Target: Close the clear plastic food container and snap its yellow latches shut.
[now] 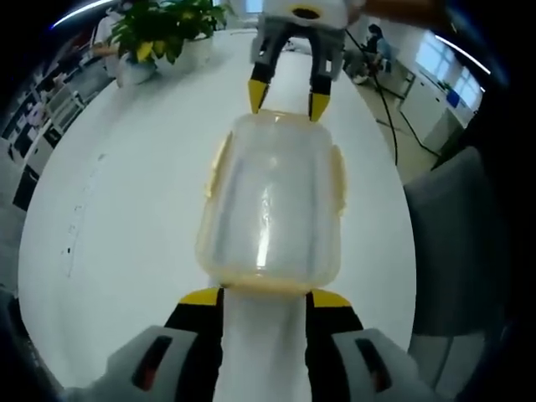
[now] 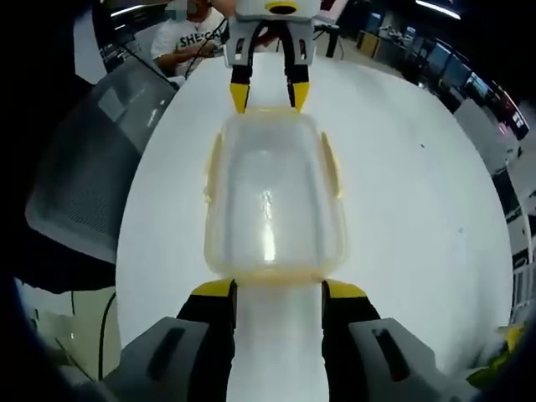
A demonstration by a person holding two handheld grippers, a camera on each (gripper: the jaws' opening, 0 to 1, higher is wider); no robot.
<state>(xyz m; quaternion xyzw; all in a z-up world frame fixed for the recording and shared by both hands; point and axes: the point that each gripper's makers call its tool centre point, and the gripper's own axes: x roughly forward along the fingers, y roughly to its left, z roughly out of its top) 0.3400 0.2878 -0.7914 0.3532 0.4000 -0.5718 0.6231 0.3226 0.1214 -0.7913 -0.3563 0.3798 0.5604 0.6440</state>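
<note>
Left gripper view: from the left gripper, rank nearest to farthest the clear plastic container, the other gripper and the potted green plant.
1. Clear plastic container with yellow latches, just ahead of the jaws.
2. Right gripper, at its far end.
3. Potted green plant, far left on the white table.

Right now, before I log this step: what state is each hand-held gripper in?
Left hand-held gripper: open, holding nothing, at one end of the container.
Right hand-held gripper: open, holding nothing, at the opposite end.

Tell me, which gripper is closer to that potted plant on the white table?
Right. The potted plant stands beyond the container's far end, where the right gripper reaches in. The left gripper sits at the container's near end, farther from the plant.
</note>
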